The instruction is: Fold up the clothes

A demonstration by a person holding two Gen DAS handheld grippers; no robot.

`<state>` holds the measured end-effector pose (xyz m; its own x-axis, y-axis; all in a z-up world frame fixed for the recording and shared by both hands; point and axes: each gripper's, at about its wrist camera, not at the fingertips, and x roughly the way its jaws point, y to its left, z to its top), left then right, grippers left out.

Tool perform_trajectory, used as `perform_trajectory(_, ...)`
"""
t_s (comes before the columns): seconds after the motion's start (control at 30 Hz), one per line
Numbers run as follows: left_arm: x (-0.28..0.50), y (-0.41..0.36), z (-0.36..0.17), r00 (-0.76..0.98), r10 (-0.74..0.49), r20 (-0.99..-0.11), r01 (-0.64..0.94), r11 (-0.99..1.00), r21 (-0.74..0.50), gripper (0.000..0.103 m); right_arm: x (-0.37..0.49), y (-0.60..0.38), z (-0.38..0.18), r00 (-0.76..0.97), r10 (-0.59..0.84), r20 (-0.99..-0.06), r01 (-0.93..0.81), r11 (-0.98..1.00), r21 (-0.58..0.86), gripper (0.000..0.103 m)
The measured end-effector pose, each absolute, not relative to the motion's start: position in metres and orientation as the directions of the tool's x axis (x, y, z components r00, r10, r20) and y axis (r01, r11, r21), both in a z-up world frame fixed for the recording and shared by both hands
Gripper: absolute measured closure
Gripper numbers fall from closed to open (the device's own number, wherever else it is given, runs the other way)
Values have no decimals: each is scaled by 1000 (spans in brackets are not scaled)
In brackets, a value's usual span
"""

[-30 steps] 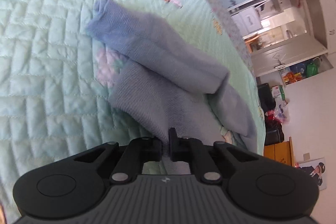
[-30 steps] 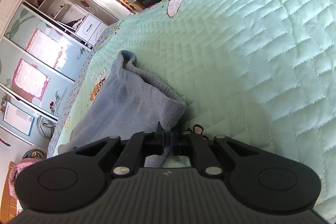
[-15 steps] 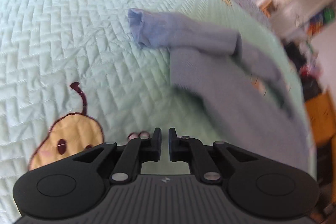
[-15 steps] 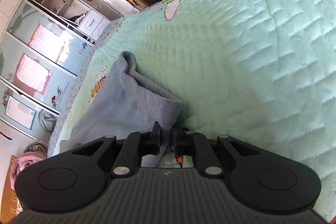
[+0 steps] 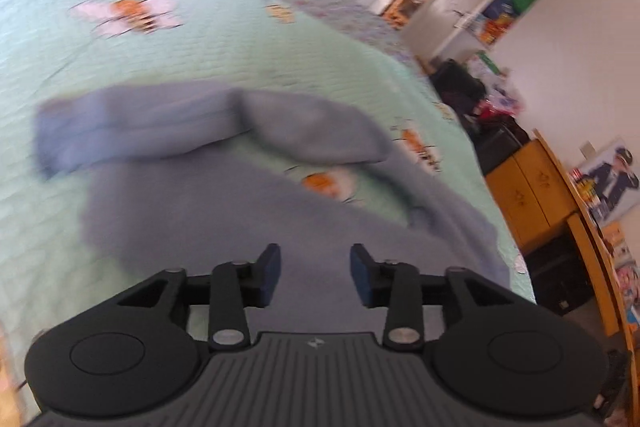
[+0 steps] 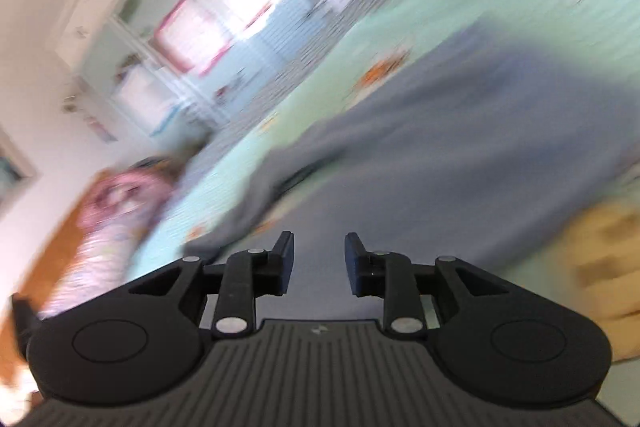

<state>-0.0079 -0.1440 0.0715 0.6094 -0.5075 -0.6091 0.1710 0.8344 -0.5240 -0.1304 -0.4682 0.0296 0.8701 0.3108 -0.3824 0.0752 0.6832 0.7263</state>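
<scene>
Quilted green bedspread (image 5: 248,51) carries the blue garment (image 5: 224,211), lying loosely with one sleeve doubled across its upper part and the body spread toward the near edge. Left gripper (image 5: 315,274) and right gripper (image 6: 319,263) hang above the cloth, jaws opening, nothing between them, pads clear of the fabric. Judgement: the next fold would go best if each gripper takes a single layer at a hem corner, both lifting evenly and laying the edge square; right view is too blurred to place seams.
</scene>
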Motion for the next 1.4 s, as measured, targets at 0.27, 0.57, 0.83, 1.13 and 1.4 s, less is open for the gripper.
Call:
perform_trajectory(0.27, 52, -228, 44, 665, -416, -620, 226, 904, -363, 48, -93, -433, 6, 927, 120, -354, 81, 860, 503, 61)
perform_trajectory(0.57, 75, -279, 0, 730, -311, -609, 273, 949, -157, 48, -93, -455, -27, 915, 193, -353, 78, 776, 626, 54)
perform_trajectory(0.83, 65, -313, -9, 818, -53, -573, 175, 972, 160, 45, -91, -462, -38, 927, 248, -283, 36, 691, 722, 54)
perform_trajectory(1.13, 54, -357, -28, 883, 218, -416, 59, 828, 558, 41, -93, -469, -40, 931, 278, -235, 3, 641, 767, 54)
perform_trajectory(1.4, 54, -360, -28, 893, 247, -377, 59, 766, 640, 51, -92, -472, -41, 933, 281, -227, -2, 633, 774, 54)
